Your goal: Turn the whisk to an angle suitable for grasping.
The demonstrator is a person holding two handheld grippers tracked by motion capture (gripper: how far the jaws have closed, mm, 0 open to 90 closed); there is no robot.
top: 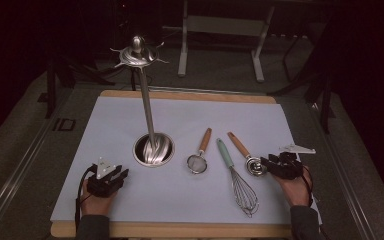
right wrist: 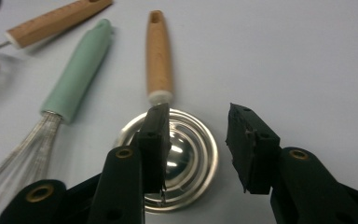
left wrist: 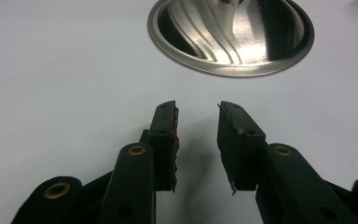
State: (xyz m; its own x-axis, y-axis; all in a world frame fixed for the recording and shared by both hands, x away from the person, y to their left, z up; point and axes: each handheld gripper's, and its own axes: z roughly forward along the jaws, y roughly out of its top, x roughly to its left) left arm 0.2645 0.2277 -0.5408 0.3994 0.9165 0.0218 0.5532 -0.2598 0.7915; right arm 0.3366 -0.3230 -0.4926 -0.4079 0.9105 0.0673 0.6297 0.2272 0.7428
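Observation:
A steel utensil stand (top: pixel 153 149) with a round base, a tall pole and hooks on top rises from the white mat. To its right lie a small strainer (top: pixel 198 161), a whisk (top: pixel 235 175) with a mint handle, and a steel scoop (top: pixel 252 165) with a wooden handle. My right gripper (top: pixel 266 162) hovers at the scoop. In the right gripper view its jaws (right wrist: pixel 198 112) stand apart above the scoop's bowl (right wrist: pixel 186 158), one jaw over the bowl, the other just past its rim. My left gripper (top: pixel 120 171) rests at the near left, open and empty (left wrist: pixel 196 109), pointing at the stand's base (left wrist: pixel 230 35).
The white mat (top: pixel 120 120) covers a wooden board whose front edge runs along the bottom. A loose grey three-cornered plate (top: pixel 297 148) lies at the mat's right edge. White desk legs (top: pixel 182 50) stand on the floor beyond the table.

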